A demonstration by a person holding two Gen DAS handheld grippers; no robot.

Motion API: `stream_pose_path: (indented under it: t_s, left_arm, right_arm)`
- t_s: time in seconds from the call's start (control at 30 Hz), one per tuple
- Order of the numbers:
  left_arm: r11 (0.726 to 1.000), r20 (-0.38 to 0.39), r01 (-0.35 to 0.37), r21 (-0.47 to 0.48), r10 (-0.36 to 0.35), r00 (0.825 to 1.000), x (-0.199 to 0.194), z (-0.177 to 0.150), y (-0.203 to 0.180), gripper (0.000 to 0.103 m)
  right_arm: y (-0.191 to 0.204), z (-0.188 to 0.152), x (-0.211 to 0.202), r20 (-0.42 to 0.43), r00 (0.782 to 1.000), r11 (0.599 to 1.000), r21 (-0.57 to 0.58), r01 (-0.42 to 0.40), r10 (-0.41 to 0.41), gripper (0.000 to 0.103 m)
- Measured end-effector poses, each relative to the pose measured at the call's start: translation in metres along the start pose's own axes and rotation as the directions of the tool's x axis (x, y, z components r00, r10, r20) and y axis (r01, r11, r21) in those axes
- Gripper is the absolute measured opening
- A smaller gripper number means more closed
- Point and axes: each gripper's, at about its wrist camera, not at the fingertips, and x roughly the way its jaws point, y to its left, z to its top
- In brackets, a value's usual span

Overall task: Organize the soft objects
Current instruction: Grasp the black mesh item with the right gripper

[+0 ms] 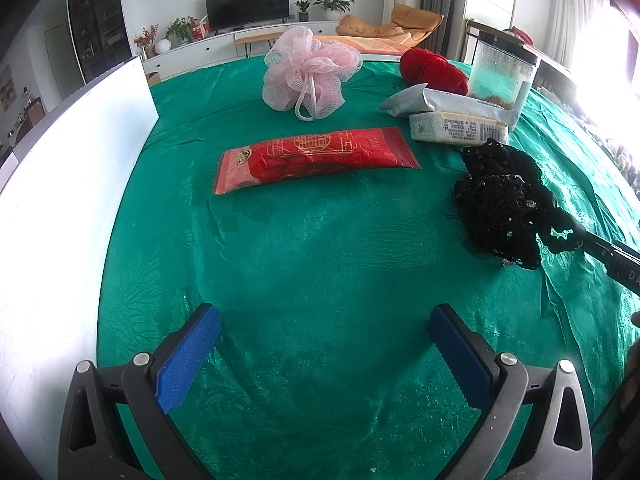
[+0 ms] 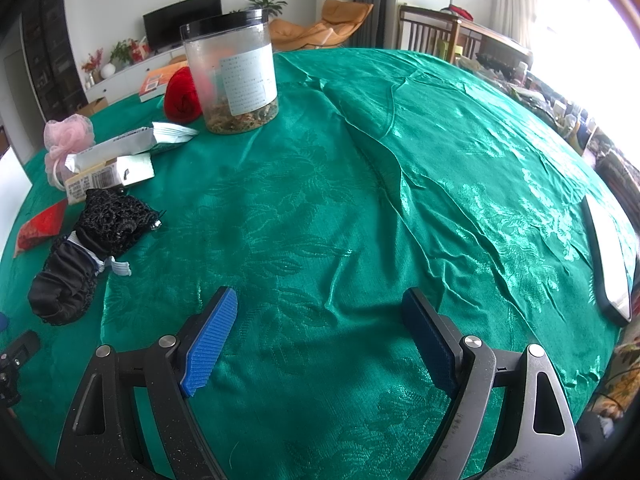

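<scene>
Looks light, soft and squishy, that fluffy pink mesh bath puff at 12 o'clock on the green cloth, best pinched by its white loop, with left gripper and right gripper both wide open, holding nothing.

At 1 o'clock on your green tablecloth stands a clear jar w/ black lid, upright, dried bits at its bottom. Just in front: two white packets, stacked. Red foil pouch lies flat at 12. White board at 9. TV far back.
</scene>
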Motion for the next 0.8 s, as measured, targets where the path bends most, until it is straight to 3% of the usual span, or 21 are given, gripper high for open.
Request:
stream_pose_path:
  t_s: [0.07,0.13,0.2,0.27,0.3,0.4,0.43,0.47,0.5,0.53,0.57,0.6,0.73,0.8]
  left_arm:
    - [1.000,0.001,-0.001,-0.003,0.001,1.000,0.000,0.000,0.000,0.103]
    - [1.000,0.001,0.000,-0.005,0.000,1.000,0.001,0.001,0.000,0.103]
    - [1.000,0.001,0.000,-0.006,0.000,1.000,0.000,0.001,0.000,0.103]
    - [1.000,0.001,0.000,-0.007,0.000,1.000,0.000,0.001,-0.001,0.103]
    - [1.000,0.001,0.000,-0.006,0.000,1.000,0.000,0.001,-0.001,0.103]
    - [1.000,0.001,0.000,-0.006,0.000,1.000,0.000,0.001,-0.001,0.103]
    - [1.000,0.001,0.000,-0.006,0.000,1.000,0.000,0.001,-0.001,0.103]
    - [1.000,0.001,0.000,-0.007,0.000,1.000,0.000,0.001,-0.001,0.103]
    - [1.000,0.001,0.000,-0.007,0.000,1.000,0.000,0.001,-0.001,0.103]
    - [1.000,0.001,0.000,-0.007,0.000,1.000,0.000,0.001,-0.001,0.103]
    - [1.000,0.001,0.000,-0.007,0.000,1.000,0.000,0.001,-0.001,0.103]
    - [1.000,0.002,0.000,-0.009,0.000,1.000,0.001,0.001,-0.001,0.103]
    - [1.000,0.002,-0.006,-0.015,0.006,1.000,0.001,0.002,-0.001,0.103]
    - [1.000,0.001,-0.006,-0.016,0.006,1.000,0.001,0.002,-0.002,0.103]
  right_arm:
    - [0.000,0.001,-0.003,-0.004,0.999,0.999,0.007,-0.037,0.037,0.087]
    - [0.002,0.002,-0.015,0.004,0.982,0.981,0.039,-0.191,0.191,0.087]
    - [0.017,0.007,-0.030,0.041,0.924,0.924,0.037,-0.381,0.380,0.087]
    - [0.043,0.015,-0.033,0.016,0.884,0.884,-0.018,-0.467,0.468,0.087]
    - [0.058,0.021,-0.028,-0.024,0.870,0.869,-0.039,-0.493,0.492,0.087]
    - [0.095,0.030,-0.007,-0.135,0.857,0.856,-0.086,-0.510,0.497,0.084]
    - [0.105,0.031,-0.001,-0.158,0.858,0.854,-0.116,-0.508,0.489,0.076]
    - [0.113,0.031,0.006,-0.193,0.877,0.869,-0.155,-0.471,0.441,0.040]
    - [0.110,0.031,0.005,-0.181,0.888,0.877,-0.167,-0.451,0.422,0.035]
    - [0.101,0.032,0.002,-0.174,0.880,0.874,-0.138,-0.466,0.442,0.030]
    - [0.087,0.032,-0.001,-0.165,0.877,0.878,-0.096,-0.469,0.450,0.029]
    - [0.072,0.032,-0.003,-0.142,0.889,0.891,-0.069,-0.448,0.436,0.029]
    - [0.016,0.044,-0.006,-0.032,0.971,0.970,-0.046,-0.239,0.238,0.029]
    - [-0.007,0.053,0.001,0.020,0.990,0.990,-0.027,-0.139,0.140,0.040]
